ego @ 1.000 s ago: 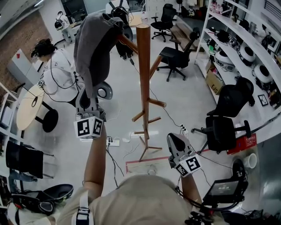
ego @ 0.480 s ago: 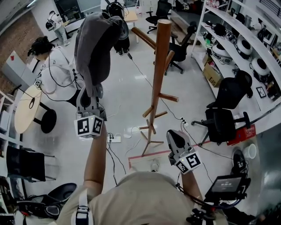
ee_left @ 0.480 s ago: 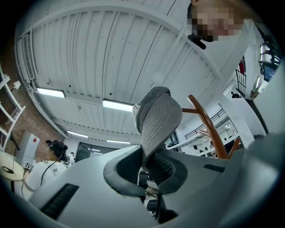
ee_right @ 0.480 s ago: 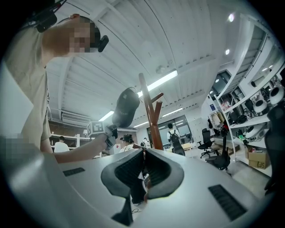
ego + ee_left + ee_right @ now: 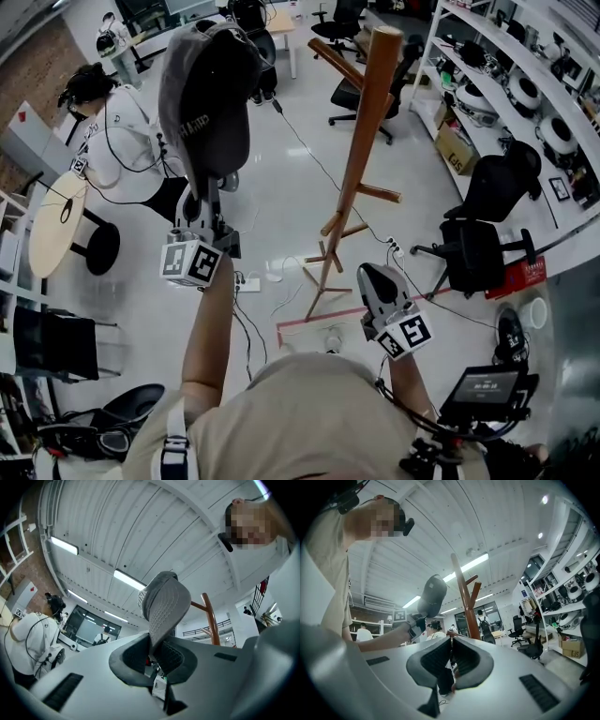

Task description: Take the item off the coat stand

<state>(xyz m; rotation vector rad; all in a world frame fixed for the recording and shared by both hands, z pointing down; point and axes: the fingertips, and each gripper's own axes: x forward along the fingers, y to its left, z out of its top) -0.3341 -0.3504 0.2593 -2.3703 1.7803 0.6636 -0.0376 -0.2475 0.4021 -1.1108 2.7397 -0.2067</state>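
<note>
A grey cap hangs free in the air, off the wooden coat stand, which stands to its right. My left gripper is shut on the cap's brim from below; in the left gripper view the brim rises from between the pads. The stand's post shows behind it. My right gripper is held low, near the stand's foot, shut with nothing in it. In the right gripper view the cap and the stand appear ahead of the shut jaws.
A person in white sits at the left by a round table. Black office chairs and white shelves stand at the right. Cables and a power strip lie on the floor near the stand's feet.
My left gripper has carried the cap up and leftward, away from the stand's upper peg. The view has shifted, so the stand now leans to the right. My right gripper stays low.
</note>
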